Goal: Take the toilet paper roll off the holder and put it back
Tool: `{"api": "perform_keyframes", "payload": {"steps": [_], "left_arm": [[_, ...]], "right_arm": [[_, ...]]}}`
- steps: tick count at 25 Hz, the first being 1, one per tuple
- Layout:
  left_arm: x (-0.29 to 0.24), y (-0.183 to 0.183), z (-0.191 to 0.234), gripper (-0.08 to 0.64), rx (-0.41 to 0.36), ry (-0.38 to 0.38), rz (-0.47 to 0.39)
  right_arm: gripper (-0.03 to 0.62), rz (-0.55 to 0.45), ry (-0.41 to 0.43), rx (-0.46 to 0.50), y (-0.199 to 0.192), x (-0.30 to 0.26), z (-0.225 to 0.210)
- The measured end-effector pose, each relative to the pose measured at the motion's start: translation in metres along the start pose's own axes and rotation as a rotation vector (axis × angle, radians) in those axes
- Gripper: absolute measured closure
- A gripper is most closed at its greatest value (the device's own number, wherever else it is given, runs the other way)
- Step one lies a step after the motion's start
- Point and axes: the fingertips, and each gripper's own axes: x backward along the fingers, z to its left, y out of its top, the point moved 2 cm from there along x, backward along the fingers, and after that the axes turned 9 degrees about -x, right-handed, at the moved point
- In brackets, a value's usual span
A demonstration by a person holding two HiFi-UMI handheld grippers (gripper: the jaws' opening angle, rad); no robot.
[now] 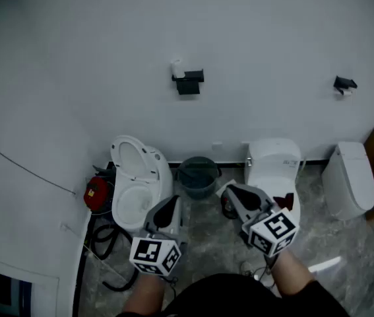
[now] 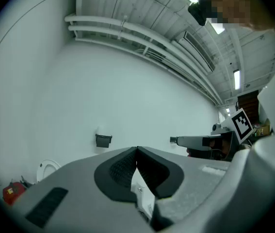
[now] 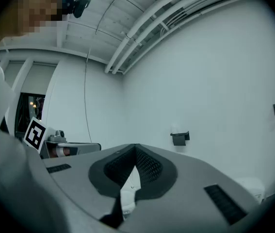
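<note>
I see the left gripper (image 1: 168, 208) and right gripper (image 1: 230, 191) both pressed together, empty. The white toilet paper roll (image 1: 177, 68) sits on a black wall holder (image 1: 189, 83), well ahead of both.

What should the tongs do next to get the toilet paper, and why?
Probably lift the right tongs toward the small white toilet paper roll on the black wall holder, opening them on the way. They and the left tongs are shut, empty, low and far from the wall, so nothing can be grasped yet.
</note>
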Motion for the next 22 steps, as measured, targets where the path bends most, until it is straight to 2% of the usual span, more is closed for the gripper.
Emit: {"api": "perform_keyframes", "payload": {"steps": [12,20,22], "left_arm": [[0.012,0.000,0.012,0.555,0.031,0.014,-0.028],[0.025,-0.010,0.034,0.554,0.048,0.011,-0.025],[0.028,-0.012,0.045,0.530,0.048,0.009,-0.022]], "right_arm": [[0.589,-0.031,-0.015,-0.021,0.001,-0.004,0.008],[0.508,-0.003,0.002,-0.007,-0.010,-0.023,0.030],[0.498,0.005,0.003,-0.004,-0.013,-0.033,0.036]]}}
